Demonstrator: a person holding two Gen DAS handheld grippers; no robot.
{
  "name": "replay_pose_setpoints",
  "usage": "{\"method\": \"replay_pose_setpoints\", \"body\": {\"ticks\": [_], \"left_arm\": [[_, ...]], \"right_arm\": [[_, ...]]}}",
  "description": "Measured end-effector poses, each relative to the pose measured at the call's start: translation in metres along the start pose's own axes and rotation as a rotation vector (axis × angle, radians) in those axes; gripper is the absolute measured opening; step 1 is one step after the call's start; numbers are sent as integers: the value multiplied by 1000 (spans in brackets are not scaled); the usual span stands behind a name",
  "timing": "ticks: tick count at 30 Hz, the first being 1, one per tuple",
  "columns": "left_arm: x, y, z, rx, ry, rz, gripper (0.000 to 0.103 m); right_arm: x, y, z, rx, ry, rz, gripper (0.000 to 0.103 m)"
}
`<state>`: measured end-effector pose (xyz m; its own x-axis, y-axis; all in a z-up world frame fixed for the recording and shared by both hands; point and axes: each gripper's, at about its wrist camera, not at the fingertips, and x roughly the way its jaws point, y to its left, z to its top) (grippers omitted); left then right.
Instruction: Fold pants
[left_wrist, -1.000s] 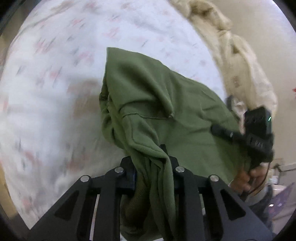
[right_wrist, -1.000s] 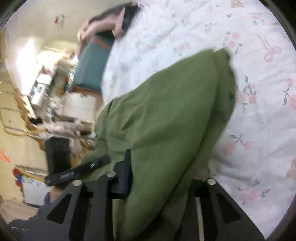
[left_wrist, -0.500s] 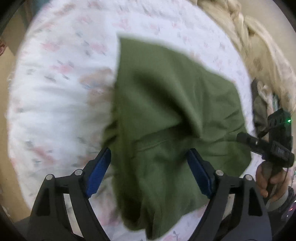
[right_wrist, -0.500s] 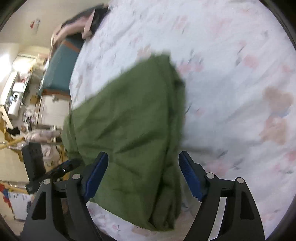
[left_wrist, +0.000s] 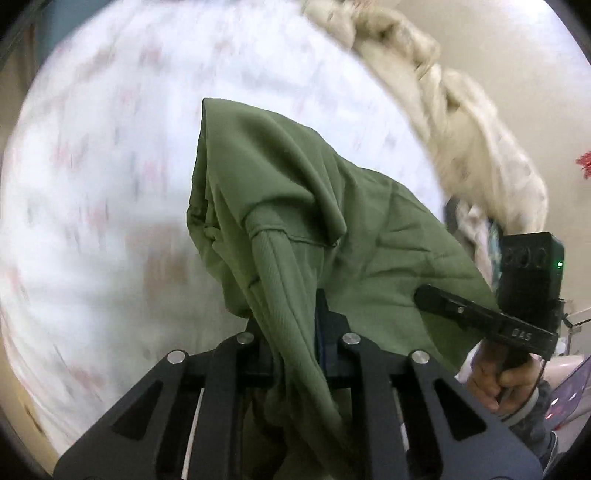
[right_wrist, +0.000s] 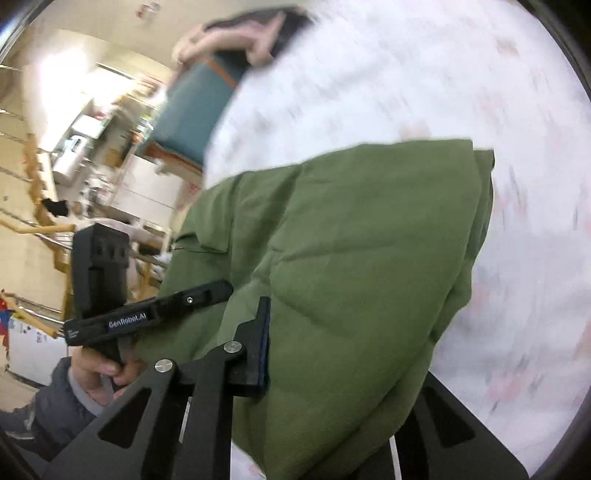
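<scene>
The olive green pants (left_wrist: 295, 206) hang bunched above the white floral bed sheet (left_wrist: 92, 184). My left gripper (left_wrist: 295, 332) is shut on their ribbed waistband, which runs down between the jaws. My right gripper (right_wrist: 332, 350) is shut on another part of the green pants (right_wrist: 351, 258); the cloth drapes over its right finger and hides it. The right gripper also shows in the left wrist view (left_wrist: 487, 317), held by a hand at the pants' right edge. The left gripper shows in the right wrist view (right_wrist: 147, 314).
A cream blanket (left_wrist: 461, 110) is piled along the bed's far right side by the wall. In the right wrist view a teal headboard or chair (right_wrist: 192, 107) and cluttered shelves (right_wrist: 74, 155) stand beyond the bed's left edge.
Half a second ago both grippers were open with the pants lying on the bed. Now both are shut on the pants and have lifted them off the sheet.
</scene>
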<state>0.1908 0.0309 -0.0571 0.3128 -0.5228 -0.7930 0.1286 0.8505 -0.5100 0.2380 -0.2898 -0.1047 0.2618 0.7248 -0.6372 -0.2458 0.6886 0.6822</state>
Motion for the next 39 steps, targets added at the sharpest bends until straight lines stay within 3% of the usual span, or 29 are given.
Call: {"method": "replay_pose_setpoints", "body": {"ticks": [4, 9, 14, 17, 19, 20, 22, 24, 27, 30, 32, 33, 34, 35, 37, 39], "left_arm": [[-10, -7, 79, 44, -108, 19, 11], [14, 13, 197, 70, -218, 55, 11], [61, 79, 273, 61, -245, 102, 12], [104, 104, 287, 45, -245, 154, 15], [128, 131, 290, 12, -195, 223, 32], [135, 145, 290, -18, -177, 212, 37], [131, 150, 285, -19, -190, 188, 51], [110, 151, 277, 22, -233, 243, 59], [76, 144, 261, 65, -319, 369, 57], [63, 119, 252, 98, -346, 314, 55], [70, 97, 246, 140, -363, 310, 55], [87, 88, 242, 180, -322, 370, 50], [100, 88, 244, 189, -272, 405, 34], [118, 98, 239, 165, -195, 431, 30], [131, 116, 230, 117, -134, 478, 33], [124, 117, 228, 111, -140, 488, 33]], "right_arm": [[-1, 23, 84, -141, -53, -22, 16], [38, 20, 210, -241, -42, -75, 16], [109, -1, 292, -271, 4, -122, 17], [157, -27, 316, -264, 33, -188, 25], [176, -59, 313, -213, 82, -273, 47], [180, -72, 312, -188, 101, -291, 52], [173, -97, 304, -160, 100, -297, 73], [144, -110, 294, -158, 33, -305, 74], [100, -106, 278, -156, -84, -351, 73], [86, -65, 255, -265, -145, -304, 62], [99, -36, 239, -337, -144, -340, 58], [111, -28, 233, -357, -123, -375, 55], [126, -27, 230, -367, -98, -429, 49], [137, -32, 228, -358, -80, -483, 49], [152, -59, 217, -273, -6, -559, 51], [150, -77, 203, -217, 34, -600, 49]]}}
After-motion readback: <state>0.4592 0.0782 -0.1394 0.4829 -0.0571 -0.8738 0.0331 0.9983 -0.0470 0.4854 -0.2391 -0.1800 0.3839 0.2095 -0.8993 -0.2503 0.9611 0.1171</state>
